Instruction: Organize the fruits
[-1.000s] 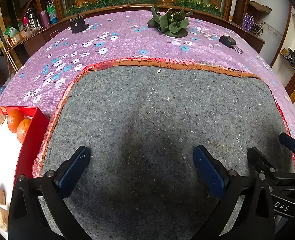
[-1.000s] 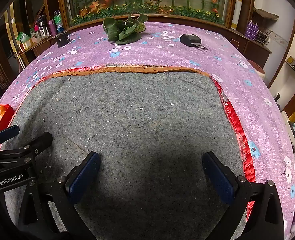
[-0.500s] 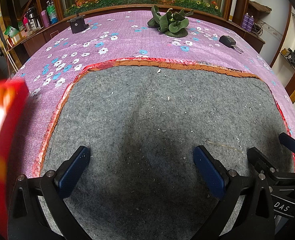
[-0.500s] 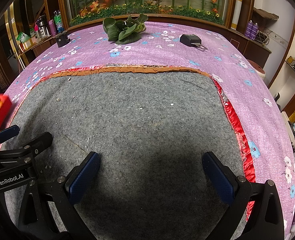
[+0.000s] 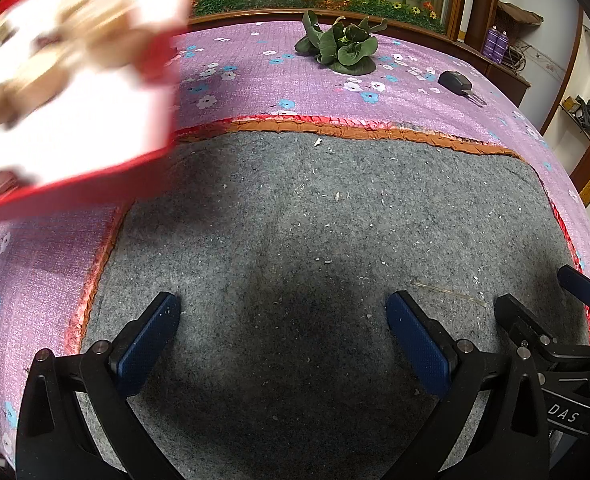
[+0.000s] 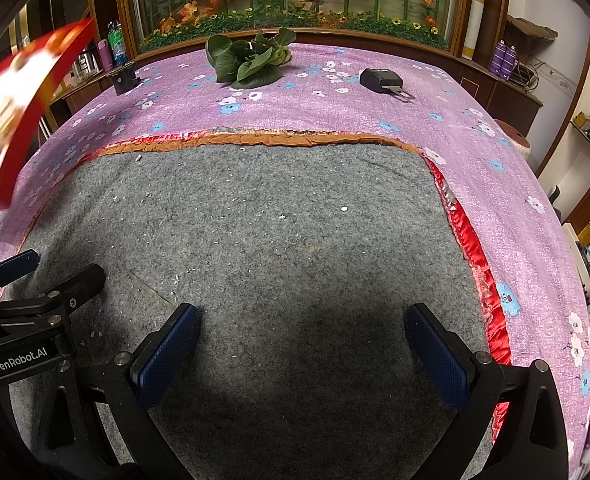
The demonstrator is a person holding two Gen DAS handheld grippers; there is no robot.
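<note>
A red tray (image 5: 95,176) with a white inside is tilted in the air above the table's left side, blurred by motion. Brown and orange pieces lie in it, too blurred to name. It also shows at the far left of the right wrist view (image 6: 27,100). My left gripper (image 5: 283,340) is open and empty low over the grey felt mat (image 5: 315,240). My right gripper (image 6: 303,344) is open and empty over the same mat (image 6: 275,240), to the right of the left one.
A purple flowered cloth (image 5: 295,80) covers the table around the mat. A bunch of green leaves (image 5: 341,48) and a black key fob (image 5: 457,80) lie at the far side. A small black box (image 6: 123,78) sits far left. A wooden cabinet with plants stands behind.
The red tray has been lifted from the table's left edge and swung up and rightward into the air, tilted. Both grippers have stayed where they were, open.
</note>
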